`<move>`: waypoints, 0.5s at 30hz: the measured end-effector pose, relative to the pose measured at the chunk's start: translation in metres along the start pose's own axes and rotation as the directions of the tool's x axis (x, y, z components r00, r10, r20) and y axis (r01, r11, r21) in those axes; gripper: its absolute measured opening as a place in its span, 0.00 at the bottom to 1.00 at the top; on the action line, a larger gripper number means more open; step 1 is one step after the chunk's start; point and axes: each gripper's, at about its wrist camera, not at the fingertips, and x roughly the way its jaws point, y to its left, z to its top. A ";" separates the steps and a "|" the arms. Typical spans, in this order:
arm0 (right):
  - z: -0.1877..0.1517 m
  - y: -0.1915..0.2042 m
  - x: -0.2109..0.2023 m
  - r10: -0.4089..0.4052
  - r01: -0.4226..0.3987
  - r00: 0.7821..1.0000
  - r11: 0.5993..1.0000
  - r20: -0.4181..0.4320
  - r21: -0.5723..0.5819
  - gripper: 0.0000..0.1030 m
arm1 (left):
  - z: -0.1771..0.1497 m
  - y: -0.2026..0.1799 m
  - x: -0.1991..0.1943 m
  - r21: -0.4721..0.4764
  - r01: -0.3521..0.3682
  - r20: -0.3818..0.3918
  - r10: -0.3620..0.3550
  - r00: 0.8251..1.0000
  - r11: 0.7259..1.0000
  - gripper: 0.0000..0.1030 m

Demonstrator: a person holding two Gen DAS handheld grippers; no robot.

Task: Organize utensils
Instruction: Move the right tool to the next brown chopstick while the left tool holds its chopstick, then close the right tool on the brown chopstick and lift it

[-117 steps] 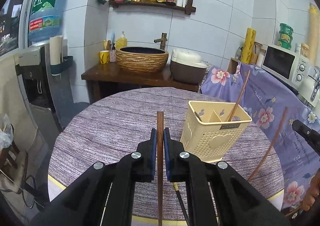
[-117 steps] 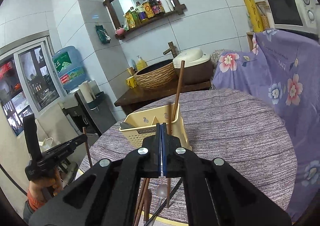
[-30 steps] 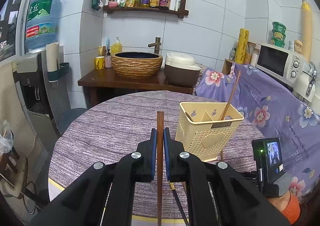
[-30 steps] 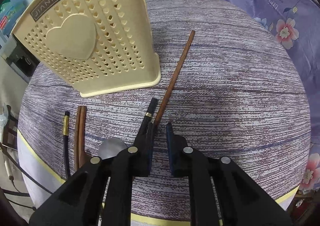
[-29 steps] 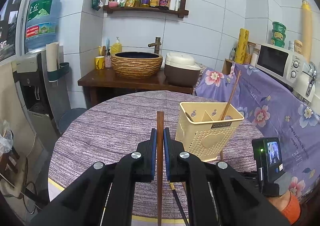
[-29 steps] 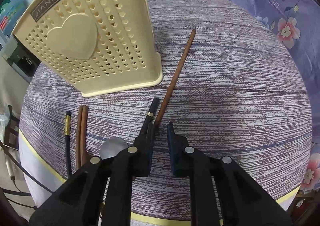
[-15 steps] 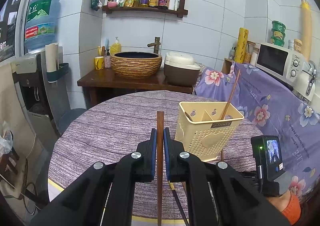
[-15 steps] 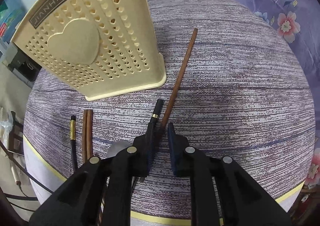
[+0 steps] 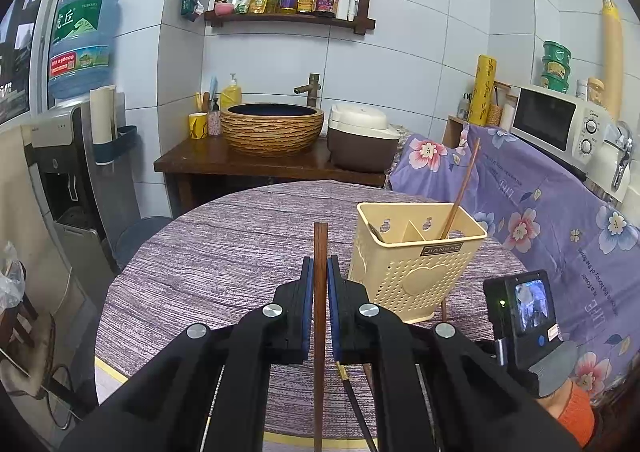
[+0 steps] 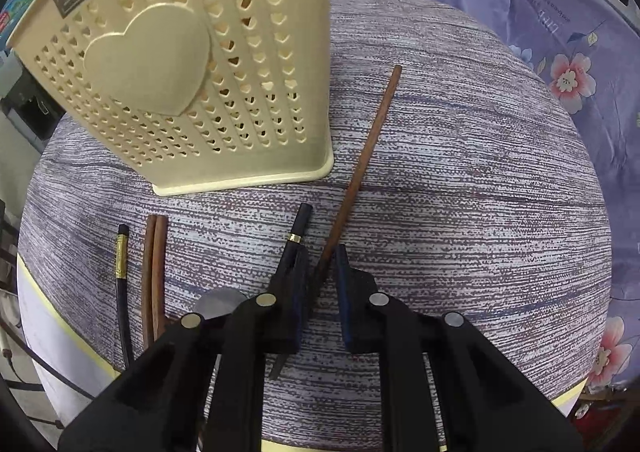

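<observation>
My left gripper [image 9: 320,270] is shut on a brown wooden chopstick [image 9: 320,248] and holds it above the round table. A cream utensil basket [image 9: 416,258] stands to its right with one chopstick [image 9: 460,192] leaning in it. My right gripper [image 10: 322,262] is open and low over the table, its jaws on either side of a brown chopstick [image 10: 368,148] that lies right of the basket [image 10: 180,60]. A black gold-banded chopstick [image 10: 298,230] lies beside the left finger. Two brown chopsticks [image 10: 154,264] and another black one [image 10: 121,276] lie further left.
The table [image 9: 224,252] has a purple striped cloth. A spoon bowl [image 10: 218,302] peeks out by the right gripper's left arm. A floral purple cloth [image 9: 560,220] covers furniture to the right. The right gripper's camera unit [image 9: 524,316] shows in the left wrist view.
My right gripper came down from above the basket to the table and opened; in the last second it slid forward around the brown chopstick. My left gripper has held still.
</observation>
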 end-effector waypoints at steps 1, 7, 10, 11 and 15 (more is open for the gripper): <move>-0.004 -0.005 -0.003 0.021 -0.021 1.000 1.000 -0.003 0.007 0.09 | 0.000 0.000 0.000 0.000 0.002 0.000 -0.002 1.000 1.000 0.08; -0.053 -0.046 -0.030 0.105 -0.105 0.994 0.994 -0.020 0.001 0.06 | 0.000 -0.001 -0.002 0.004 0.011 0.002 -0.011 1.000 1.000 0.08; -0.088 -0.058 -0.048 0.110 -0.111 0.994 0.993 -0.018 -0.048 0.06 | 0.000 0.000 -0.004 0.002 0.015 0.002 -0.015 1.000 1.000 0.08; -0.094 -0.062 -0.051 0.118 -0.119 0.993 0.992 -0.020 -0.052 0.06 | 0.000 0.001 -0.004 0.001 0.014 0.002 -0.014 1.000 1.000 0.08; -0.102 -0.069 -0.057 0.133 -0.134 0.991 0.989 -0.014 -0.068 0.09 | 0.000 0.002 -0.006 -0.005 0.011 0.004 -0.011 1.000 1.000 0.08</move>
